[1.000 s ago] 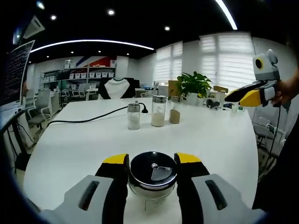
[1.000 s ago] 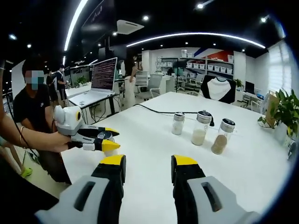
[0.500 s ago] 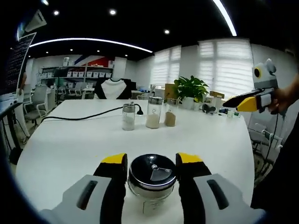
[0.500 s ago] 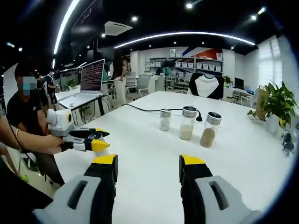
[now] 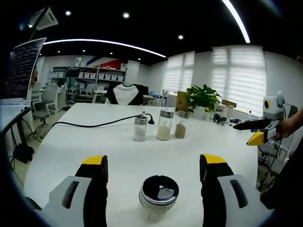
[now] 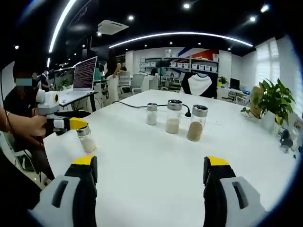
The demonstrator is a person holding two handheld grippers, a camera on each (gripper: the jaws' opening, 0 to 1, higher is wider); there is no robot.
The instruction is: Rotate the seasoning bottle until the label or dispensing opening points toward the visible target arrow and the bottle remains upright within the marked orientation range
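A small glass seasoning bottle [image 5: 159,194] with a chrome dispensing lid stands upright on the white table [image 5: 94,146]. My left gripper [image 5: 154,159] is open wide, one jaw on each side of the bottle, and neither touches it. In the right gripper view the same bottle [image 6: 86,138] holds white powder and stands just past the yellow tip of the left gripper [image 6: 78,119], which a hand holds. My right gripper [image 6: 150,161] is open wide over bare table with nothing between its jaws. It also appears as the right gripper [image 5: 251,131] at the table's right edge.
Three more seasoning bottles [image 6: 173,116] stand in a row mid-table, beside a black cable [image 5: 90,125]. A potted plant [image 5: 201,97] stands at the far end. A laptop [image 6: 85,75] sits on another desk, with people standing near it. The table's near edge is close to the left gripper.
My left gripper has opened and let go of the seasoning bottle, which stays upright. My right gripper has opened wider. Both views have shifted a little.
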